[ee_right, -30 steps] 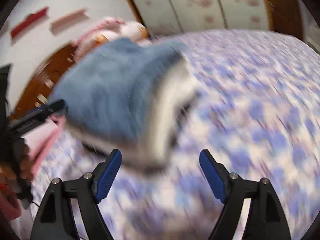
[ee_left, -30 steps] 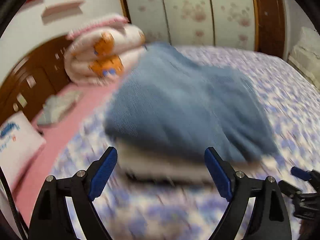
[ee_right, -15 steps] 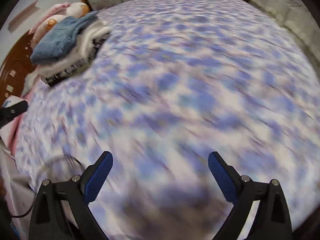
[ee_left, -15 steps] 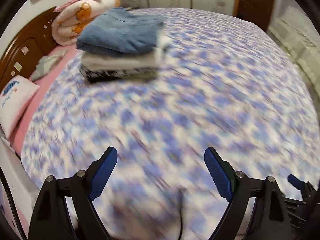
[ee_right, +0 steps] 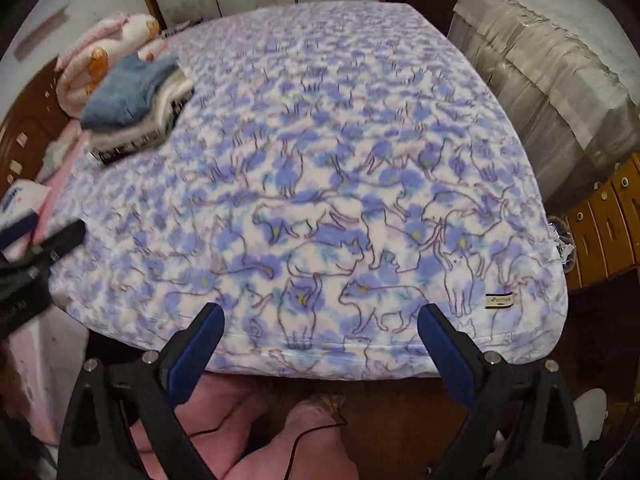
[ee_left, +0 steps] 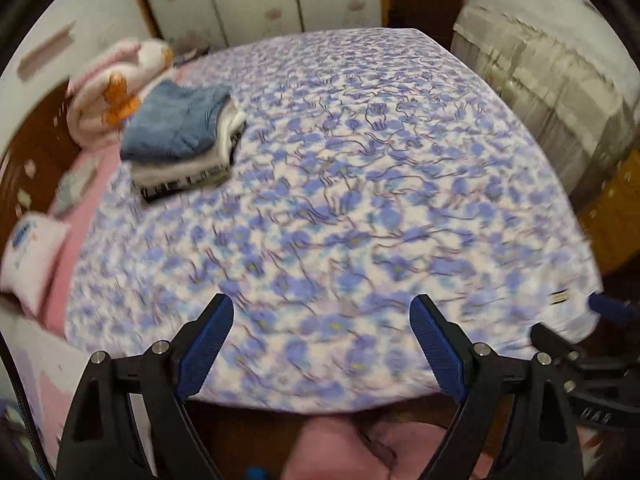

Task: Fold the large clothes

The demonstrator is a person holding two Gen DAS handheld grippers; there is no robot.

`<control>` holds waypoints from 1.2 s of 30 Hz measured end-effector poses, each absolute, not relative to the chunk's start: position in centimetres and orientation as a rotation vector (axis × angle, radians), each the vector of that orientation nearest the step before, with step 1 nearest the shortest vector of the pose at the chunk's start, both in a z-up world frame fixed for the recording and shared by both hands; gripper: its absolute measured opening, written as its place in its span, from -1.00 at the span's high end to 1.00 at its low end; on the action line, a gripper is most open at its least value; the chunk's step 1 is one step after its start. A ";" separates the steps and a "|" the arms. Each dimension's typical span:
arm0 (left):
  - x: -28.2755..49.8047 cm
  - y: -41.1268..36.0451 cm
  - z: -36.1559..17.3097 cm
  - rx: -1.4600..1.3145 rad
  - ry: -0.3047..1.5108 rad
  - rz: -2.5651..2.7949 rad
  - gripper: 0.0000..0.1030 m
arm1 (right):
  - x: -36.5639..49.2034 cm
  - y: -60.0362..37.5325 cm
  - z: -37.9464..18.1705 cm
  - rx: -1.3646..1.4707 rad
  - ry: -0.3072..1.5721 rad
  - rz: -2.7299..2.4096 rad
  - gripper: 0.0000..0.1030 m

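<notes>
Bedspread [ee_right: 320,140] beneath both spread tongs [ee_right: 320,328]

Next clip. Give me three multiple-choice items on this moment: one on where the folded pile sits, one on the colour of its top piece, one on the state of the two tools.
1. Where is the pile of folded clothes?
A. On the floor
B. On the bed, in the far left corner by the rolled quilt
C. On the drawers at right

2. What colour is the top piece of the pile?
A. Red
B. Blue
C. Yellow

3. How are the left tool and right tool?
A. Both open, nothing between the pads
B. Both shut on cloth
C. Left shut on a pillow, right open

Answers:
1 B, the pile lies on the flowered cover next to the quilt.
2 B, a blue garment lies on top.
3 A, each view shows wide-apart pads with only the bed beyond; the right tool's jaws have just been opening.
</notes>
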State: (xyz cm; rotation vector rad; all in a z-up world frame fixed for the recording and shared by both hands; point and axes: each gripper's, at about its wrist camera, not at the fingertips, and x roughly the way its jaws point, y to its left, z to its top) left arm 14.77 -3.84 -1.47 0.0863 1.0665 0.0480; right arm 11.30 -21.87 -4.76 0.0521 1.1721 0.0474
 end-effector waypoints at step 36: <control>9.0 -3.1 3.4 -0.042 0.956 0.160 -0.99 | 7.5 -19.8 3.5 0.001 0.977 0.075 -1.00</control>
